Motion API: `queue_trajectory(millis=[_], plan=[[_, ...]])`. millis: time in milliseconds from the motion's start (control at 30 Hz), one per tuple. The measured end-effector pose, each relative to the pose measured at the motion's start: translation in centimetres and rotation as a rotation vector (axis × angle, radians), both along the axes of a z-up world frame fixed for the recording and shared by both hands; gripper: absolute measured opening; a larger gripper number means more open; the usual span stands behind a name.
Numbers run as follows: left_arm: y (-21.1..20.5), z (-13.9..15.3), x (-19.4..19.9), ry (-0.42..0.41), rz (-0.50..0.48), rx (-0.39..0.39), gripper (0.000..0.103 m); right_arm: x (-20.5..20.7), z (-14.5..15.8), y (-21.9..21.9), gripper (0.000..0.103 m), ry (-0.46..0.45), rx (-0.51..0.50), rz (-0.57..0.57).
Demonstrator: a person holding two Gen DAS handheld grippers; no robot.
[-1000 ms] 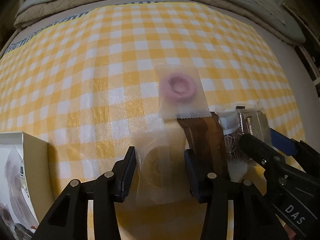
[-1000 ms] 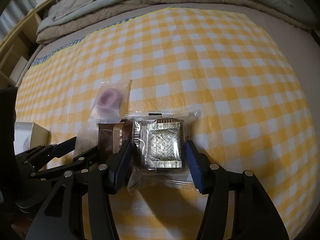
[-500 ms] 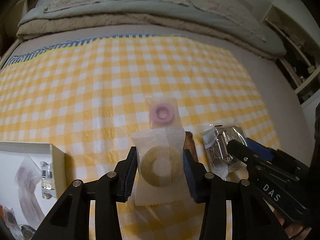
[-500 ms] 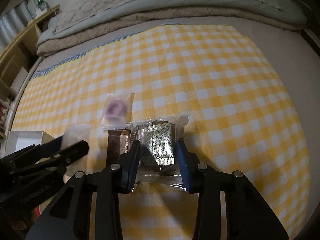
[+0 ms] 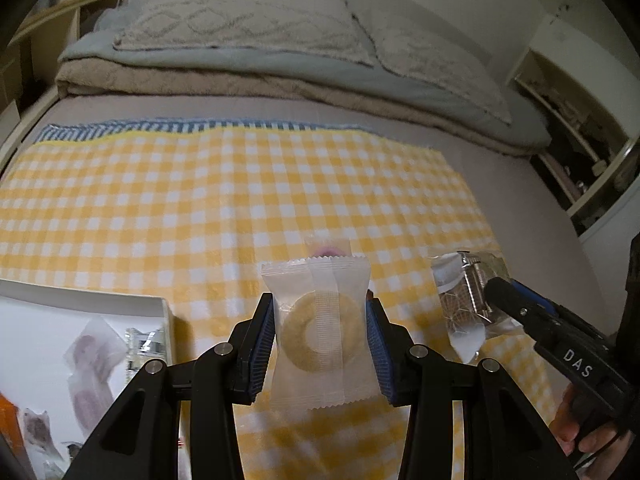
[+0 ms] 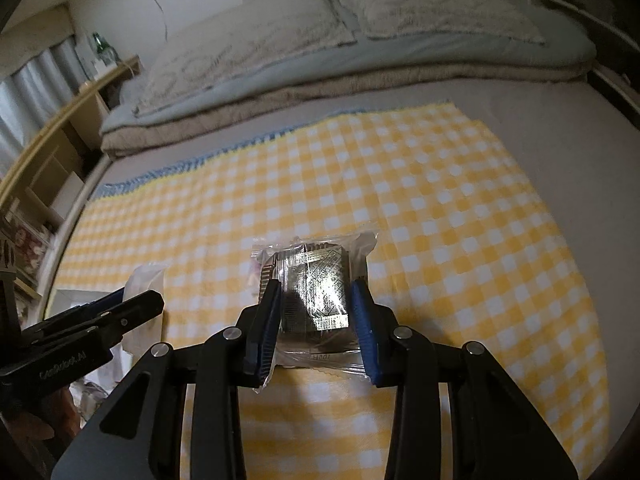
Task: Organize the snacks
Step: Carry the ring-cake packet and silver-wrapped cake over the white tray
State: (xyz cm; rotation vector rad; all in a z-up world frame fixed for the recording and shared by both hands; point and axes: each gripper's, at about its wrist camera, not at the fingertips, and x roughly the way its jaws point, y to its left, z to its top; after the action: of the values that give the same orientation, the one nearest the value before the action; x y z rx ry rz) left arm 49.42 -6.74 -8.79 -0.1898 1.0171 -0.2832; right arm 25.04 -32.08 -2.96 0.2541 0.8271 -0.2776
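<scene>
1. While it hung above the yellow checked cloth (image 5: 168, 208), the left gripper (image 5: 320, 332) pinched a clear packet holding a yellow ring snack (image 5: 318, 332) between its two blue-padded fingers (image 5: 262, 344), the packet standing upright and clear of the cloth.
2. Beyond that packet's top edge, a pink ring snack (image 5: 327, 245) lay on the cloth, mostly hidden behind it.
3. At the near left stood a white box (image 5: 80, 308) with several wrapped snacks already inside, among them a purple ring in a clear packet (image 5: 90, 354).
4. On the right, the right gripper (image 6: 316, 320) was closed on a clear bag of foil-wrapped snack (image 6: 316, 288), its fingers (image 6: 362, 320) pressing the bag's two sides; the same bag showed at the right of the left wrist view (image 5: 466, 300), raised off the cloth.
5. From the right wrist view, the left gripper (image 6: 144, 300) appeared at the near left with its pale packet (image 6: 144, 280) at its tip.
6. Across the far side of the bed, folded blankets (image 5: 280, 76) and pillows (image 5: 240, 24) were stacked, and a wooden shelf (image 6: 48, 160) stood to the far left.
</scene>
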Motion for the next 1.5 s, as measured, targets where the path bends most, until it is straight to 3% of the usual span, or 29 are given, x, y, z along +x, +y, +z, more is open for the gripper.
queue_trajectory(millis=[300, 600, 1100, 1500], plan=[[5.2, 4.7, -4.8, -0.089, 0.022, -0.009, 0.043, -1.8, 3.7, 3.5, 0.035, -0.115, 0.003, 0.052], [11.5, 7.8, -9.5, -0.14, 0.07, 0.0, 0.043, -1.5, 5.3, 9.2, 0.034, -0.164, -0.008, 0.159], [22.4, 10.3, -15.6, -0.141, 0.187, 0.038, 0.043, 2.3, 4.0, 18.1, 0.034, -0.151, 0.041, 0.306], [28.4, 8.6, -15.4, -0.081, 0.243, 0.085, 0.043, 5.6, 0.3, 25.2, 0.034, -0.076, 0.146, 0.365]])
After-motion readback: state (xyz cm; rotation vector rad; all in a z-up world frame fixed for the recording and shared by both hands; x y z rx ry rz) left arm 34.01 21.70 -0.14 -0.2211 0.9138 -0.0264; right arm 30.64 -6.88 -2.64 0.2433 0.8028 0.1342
